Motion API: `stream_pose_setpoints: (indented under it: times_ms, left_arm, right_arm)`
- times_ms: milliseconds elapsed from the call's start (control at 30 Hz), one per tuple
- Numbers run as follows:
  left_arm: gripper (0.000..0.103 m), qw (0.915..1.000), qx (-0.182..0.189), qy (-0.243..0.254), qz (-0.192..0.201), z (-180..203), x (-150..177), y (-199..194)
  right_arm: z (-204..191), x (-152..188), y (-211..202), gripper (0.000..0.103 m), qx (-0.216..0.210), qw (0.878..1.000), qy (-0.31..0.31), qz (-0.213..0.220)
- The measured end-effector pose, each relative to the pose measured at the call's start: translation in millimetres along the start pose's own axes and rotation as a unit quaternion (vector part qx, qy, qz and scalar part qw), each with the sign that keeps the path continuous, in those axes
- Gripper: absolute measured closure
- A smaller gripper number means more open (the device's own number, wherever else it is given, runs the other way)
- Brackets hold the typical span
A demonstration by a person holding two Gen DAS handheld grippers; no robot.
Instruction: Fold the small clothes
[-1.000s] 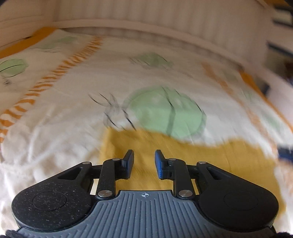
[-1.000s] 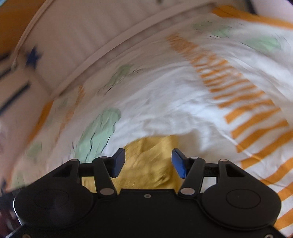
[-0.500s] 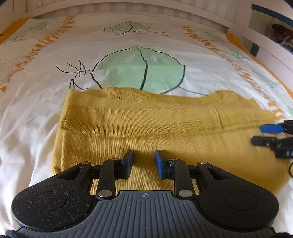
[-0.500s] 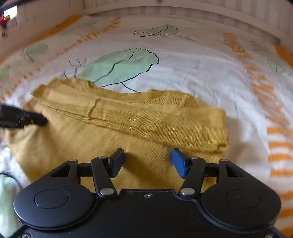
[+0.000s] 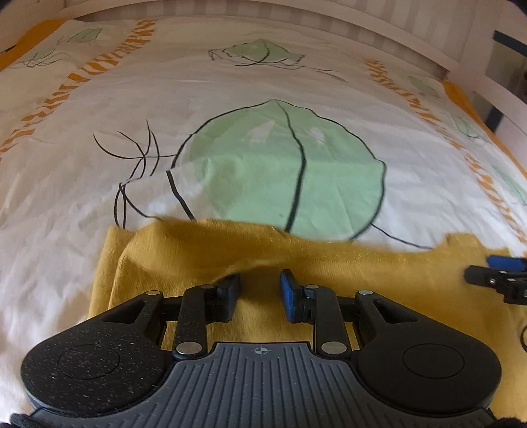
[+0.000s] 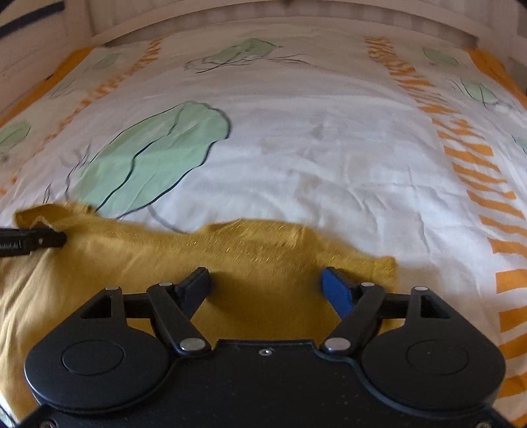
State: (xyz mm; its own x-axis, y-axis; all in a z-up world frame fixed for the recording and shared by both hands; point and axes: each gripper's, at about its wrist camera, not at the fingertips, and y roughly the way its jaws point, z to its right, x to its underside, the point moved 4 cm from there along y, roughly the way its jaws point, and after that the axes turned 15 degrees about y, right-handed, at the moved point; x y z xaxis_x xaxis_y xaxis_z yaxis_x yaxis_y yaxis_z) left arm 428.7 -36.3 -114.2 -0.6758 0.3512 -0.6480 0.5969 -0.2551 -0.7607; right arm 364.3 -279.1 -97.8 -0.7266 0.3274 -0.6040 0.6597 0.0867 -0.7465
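Observation:
A mustard-yellow knit garment (image 5: 197, 250) lies on a white bedsheet, across the lower part of both views (image 6: 250, 250). My left gripper (image 5: 259, 291) is open, low over the garment near its left end, nothing between its jaws. My right gripper (image 6: 266, 287) is open wide, low over the garment near its right end. The right gripper's fingertips show at the right edge of the left wrist view (image 5: 494, 275). The left gripper's finger shows at the left edge of the right wrist view (image 6: 33, 242). The garment's near part is hidden under both gripper bodies.
The bedsheet (image 5: 263, 98) is white with green leaf prints (image 5: 290, 171) and orange striped bands (image 6: 477, 171). A white slatted bed frame (image 5: 296, 13) runs along the far side. The bed's right edge (image 5: 477, 108) borders dark furniture.
Both grippers have dropped lower and closer to the garment, so less of it shows. The right gripper's jaws have opened wider. The garment's far edge now looks rumpled.

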Motion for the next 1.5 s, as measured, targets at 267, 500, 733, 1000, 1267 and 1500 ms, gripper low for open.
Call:
stream_pose_setpoints:
  times_ms: [267, 500, 733, 1000, 1267, 1500]
  left_arm:
    - [0.074, 0.9999, -0.012, -0.008, 0.001, 3.7, -4.3, -14.9]
    - [0.049, 0.9995, 0.0, -0.005, 0.032, 24.3, 19.8, -71.2]
    - [0.032, 0.9992, 0.033, -0.002, 0.023, 52.5, 52.5, -103.8]
    - [0.031, 0.999, 0.043, 0.005, -0.005, 80.8, 85.1, -111.3]
    - [0.027, 0.998, 0.008, 0.045, -0.043, 97.4, 104.3, -90.8]
    - [0.007, 0.9966, -0.035, 0.066, -0.036, 112.4, 110.8, -82.6]
  right_arm:
    - [9.1, -8.0, -11.6, 0.024, -0.028, 0.999, 0.043, 0.003]
    - [37.5, 3.1, -55.9, 0.004, -0.06, 0.993, 0.106, 0.005]
    - [71.3, 37.4, -81.8, 0.0, -0.064, 0.979, 0.186, -0.049]
    - [70.7, 69.6, -90.8, 0.0, -0.082, 0.968, 0.211, -0.111]
    - [72.4, 79.5, -84.0, 0.0, -0.088, 0.967, 0.211, -0.114]
    - [69.1, 79.7, -77.0, 0.0, -0.076, 0.968, 0.202, -0.125]
